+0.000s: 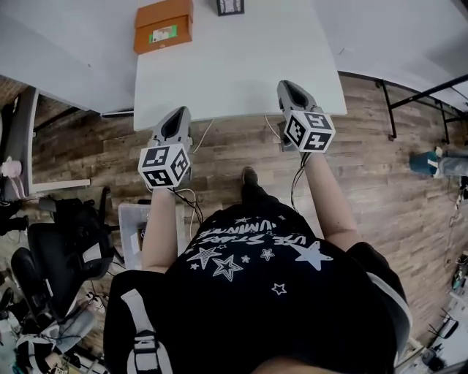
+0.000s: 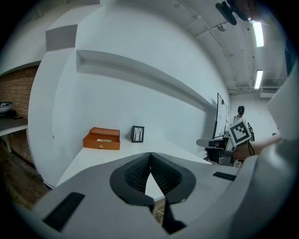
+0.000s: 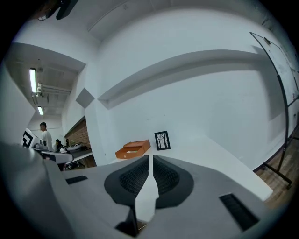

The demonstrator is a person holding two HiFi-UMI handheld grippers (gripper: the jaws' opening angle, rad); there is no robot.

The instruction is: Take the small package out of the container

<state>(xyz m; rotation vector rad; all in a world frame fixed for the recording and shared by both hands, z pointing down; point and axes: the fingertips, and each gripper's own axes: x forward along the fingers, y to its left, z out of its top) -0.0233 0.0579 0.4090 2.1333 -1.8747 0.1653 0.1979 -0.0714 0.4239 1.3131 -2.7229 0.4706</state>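
An open orange box [image 1: 163, 25] stands at the far left corner of the white table [image 1: 241, 73]; inside it lies a small green-labelled package [image 1: 164, 33]. The box also shows in the left gripper view [image 2: 102, 140] and the right gripper view [image 3: 132, 150]. My left gripper [image 1: 178, 111] hovers at the table's near edge, well short of the box, its jaws closed tip to tip [image 2: 150, 154] and empty. My right gripper [image 1: 287, 83] is over the near edge further right, its jaws [image 3: 151, 157] drawn together to a thin slit with nothing between them.
A small black picture frame [image 1: 229, 6] stands at the table's back edge, right of the box. On the wooden floor are a black office chair [image 1: 66, 248], a clear bin [image 1: 131, 234] by my left leg, and a black metal stand [image 1: 417, 95] at right.
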